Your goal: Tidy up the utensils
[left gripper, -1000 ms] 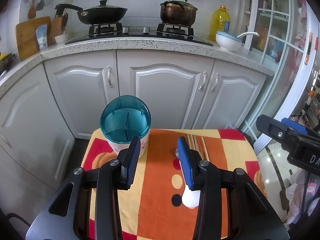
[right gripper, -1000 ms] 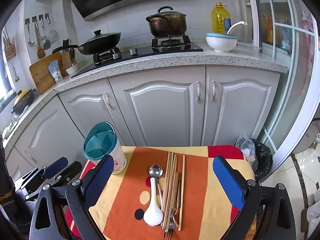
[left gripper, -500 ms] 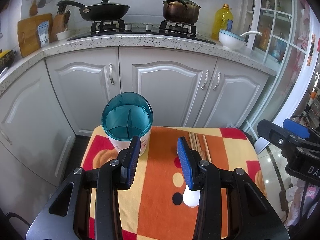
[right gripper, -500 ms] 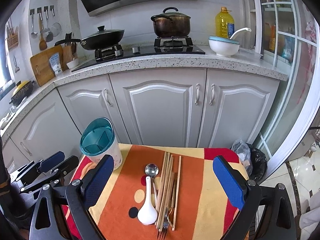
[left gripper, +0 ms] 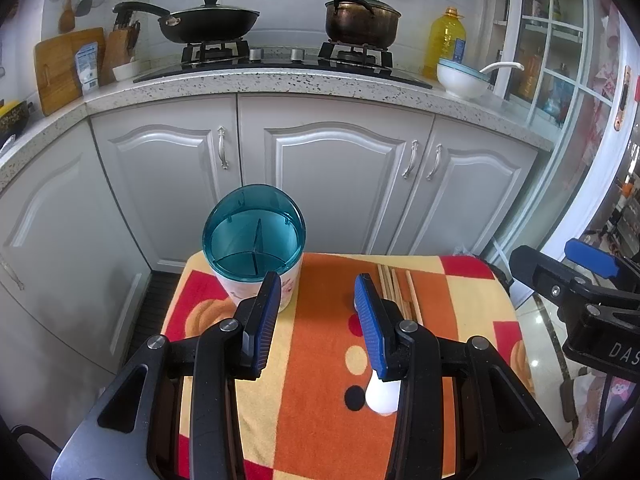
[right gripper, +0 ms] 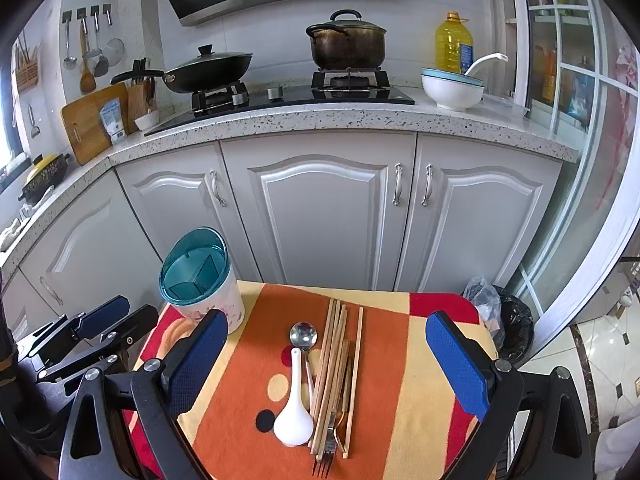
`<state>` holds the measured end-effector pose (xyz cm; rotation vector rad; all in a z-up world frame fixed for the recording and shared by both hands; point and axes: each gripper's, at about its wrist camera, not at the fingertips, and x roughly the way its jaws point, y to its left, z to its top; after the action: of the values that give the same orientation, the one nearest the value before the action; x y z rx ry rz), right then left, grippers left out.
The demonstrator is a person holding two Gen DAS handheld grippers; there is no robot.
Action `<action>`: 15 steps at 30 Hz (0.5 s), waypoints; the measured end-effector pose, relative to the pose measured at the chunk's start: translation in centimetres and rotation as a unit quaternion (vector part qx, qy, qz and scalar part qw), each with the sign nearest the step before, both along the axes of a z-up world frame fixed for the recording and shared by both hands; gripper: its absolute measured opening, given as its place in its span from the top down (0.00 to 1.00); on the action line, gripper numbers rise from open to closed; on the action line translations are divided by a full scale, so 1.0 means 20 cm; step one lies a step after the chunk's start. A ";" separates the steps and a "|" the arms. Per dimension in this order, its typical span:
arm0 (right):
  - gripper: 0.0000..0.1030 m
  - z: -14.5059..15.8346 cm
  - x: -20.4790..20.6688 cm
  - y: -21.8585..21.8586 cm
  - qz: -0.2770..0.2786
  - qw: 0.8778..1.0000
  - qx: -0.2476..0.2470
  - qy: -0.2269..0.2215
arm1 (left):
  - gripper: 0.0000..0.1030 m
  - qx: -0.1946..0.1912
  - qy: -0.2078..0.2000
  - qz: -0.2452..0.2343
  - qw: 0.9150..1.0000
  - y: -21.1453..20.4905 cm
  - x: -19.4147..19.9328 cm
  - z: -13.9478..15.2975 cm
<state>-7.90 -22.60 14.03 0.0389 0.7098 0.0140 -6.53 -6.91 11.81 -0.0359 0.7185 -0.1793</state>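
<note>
A white utensil holder with a teal divided top (left gripper: 254, 236) (right gripper: 198, 276) stands upright at the far left of a small table with an orange patterned cloth (right gripper: 256, 368). On the cloth lie a white ceramic spoon (right gripper: 294, 412), a metal spoon (right gripper: 303, 336), several wooden chopsticks (right gripper: 336, 360) and a fork (right gripper: 326, 452). My left gripper (left gripper: 316, 320) is open and empty, near the holder. My right gripper (right gripper: 328, 364) is wide open and empty above the utensils.
Grey kitchen cabinets (right gripper: 320, 216) stand right behind the table. A counter above holds a stove with a pan (right gripper: 208, 68) and pot (right gripper: 346, 46), a white bowl (right gripper: 452, 88) and an oil bottle (right gripper: 454, 42). A black bin bag (right gripper: 508, 320) sits at the right.
Both grippers have drifted slightly; the views shifted a little downward and the right view to the right. Nothing on the table has moved, and both grippers stay open.
</note>
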 end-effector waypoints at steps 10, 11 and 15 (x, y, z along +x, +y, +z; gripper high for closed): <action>0.03 -0.01 0.00 0.01 0.003 1.000 -0.005 0.003 | 0.64 -0.001 0.002 0.000 1.000 0.00 0.01 0.00; 0.03 -0.01 0.00 0.01 0.004 1.000 -0.005 0.003 | 0.64 -0.001 0.002 0.001 1.000 0.00 0.01 0.00; 0.03 -0.01 0.00 0.01 0.004 1.000 -0.005 0.004 | 0.64 -0.001 0.002 0.000 1.000 0.00 0.01 0.00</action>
<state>-7.81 -22.45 13.74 0.0276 0.7181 0.0173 -6.33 -6.87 11.71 -0.0378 0.7218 -0.1794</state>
